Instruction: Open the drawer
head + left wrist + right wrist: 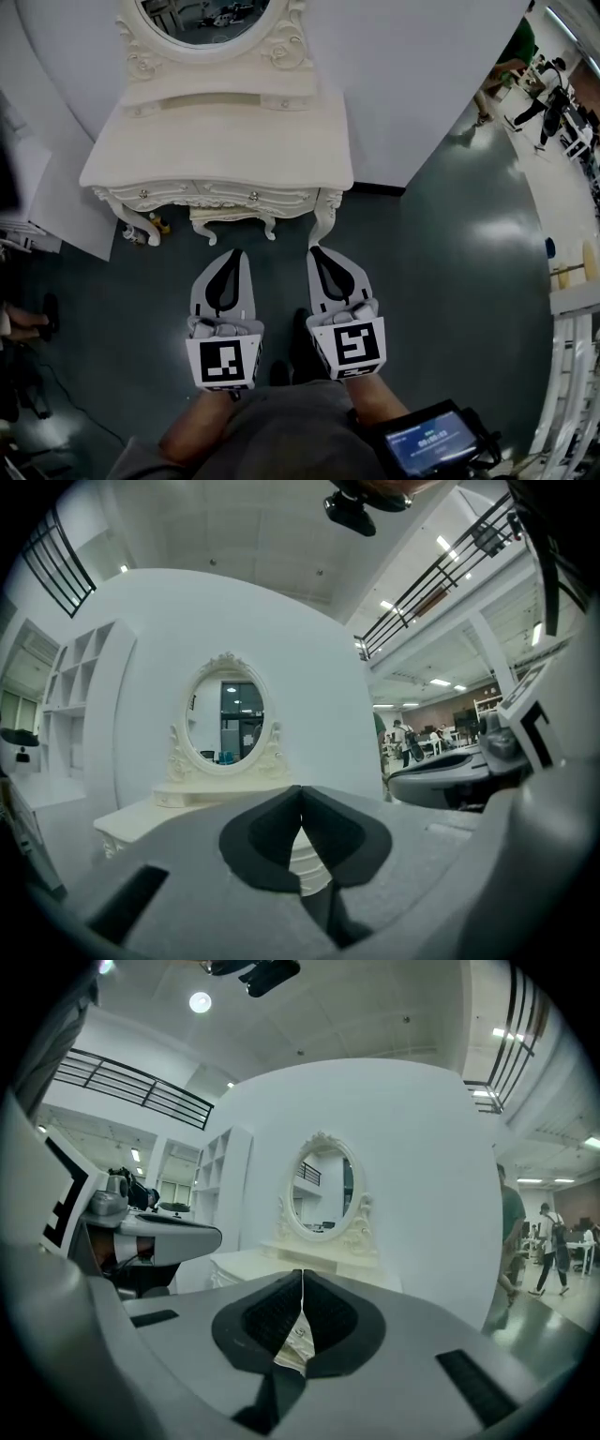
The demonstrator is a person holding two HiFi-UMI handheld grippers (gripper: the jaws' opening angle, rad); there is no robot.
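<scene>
A white carved dressing table (220, 141) with an oval mirror (202, 19) stands against a curved white wall. Its drawer front (202, 195) is closed and carries two small knobs. My left gripper (236, 251) and right gripper (314, 249) hang side by side a short way in front of the table, pointing at it and touching nothing. Both are shut and empty. In the left gripper view the shut left gripper (301, 787) points at the table (150, 813). In the right gripper view the shut right gripper (302, 1272) points at the table (272, 1262) below the mirror (323, 1190).
Dark green floor lies around the table. White shelving (80, 696) stands left of the wall. People (525, 75) move about at the far right. A white railing (572, 375) runs along the right edge, and a small screen (431, 441) sits at my lower right.
</scene>
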